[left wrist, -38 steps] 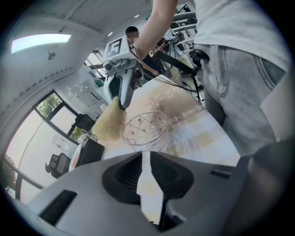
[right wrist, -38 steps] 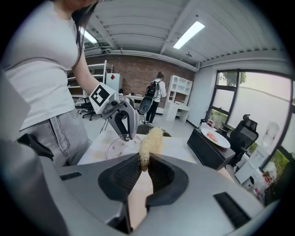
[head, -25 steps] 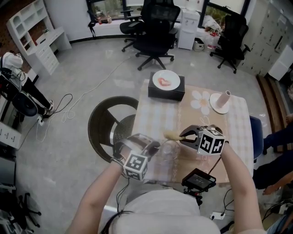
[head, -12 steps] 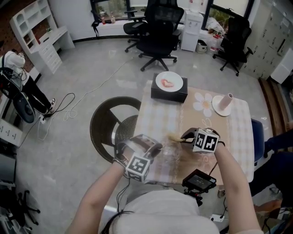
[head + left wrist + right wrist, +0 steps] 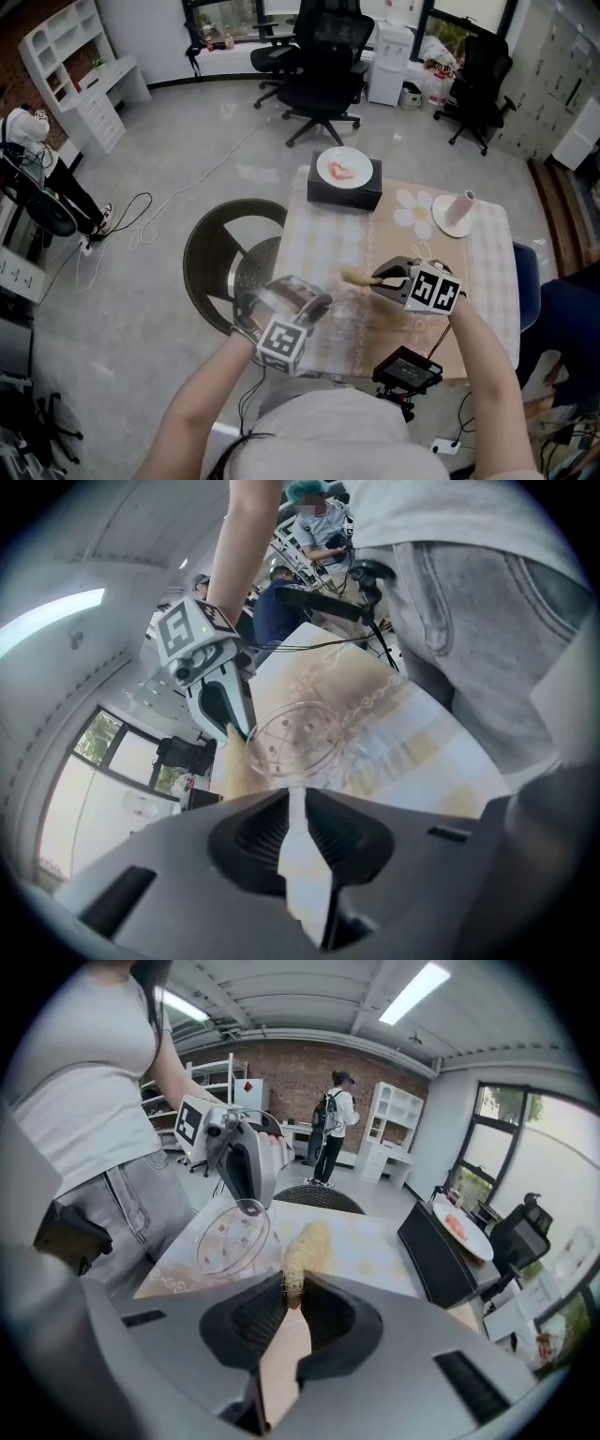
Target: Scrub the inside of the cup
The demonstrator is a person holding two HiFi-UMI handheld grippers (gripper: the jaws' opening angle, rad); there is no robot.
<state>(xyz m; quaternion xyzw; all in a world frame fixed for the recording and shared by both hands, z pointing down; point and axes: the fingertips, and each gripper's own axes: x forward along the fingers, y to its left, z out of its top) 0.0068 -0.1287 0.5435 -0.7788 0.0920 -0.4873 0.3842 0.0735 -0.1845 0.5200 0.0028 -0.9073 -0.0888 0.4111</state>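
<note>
A clear plastic cup with small dots on its bottom lies tilted on its side above the table's near edge. My left gripper is shut on the cup's wall, and the cup shows just ahead of the jaws. My right gripper is shut on the handle of a straw-coloured brush. In the right gripper view the brush head sits just right of the cup's mouth, outside it. The left gripper holds the cup from behind.
The table has a checked cloth. At its far end stands a black box with a white plate of red food, and a white saucer with a pale upright roll. A black device hangs at the near edge. A dark round chair stands left.
The right gripper with the brush has shifted slightly beside the cup. The left gripper and the cup have stayed where they were.
</note>
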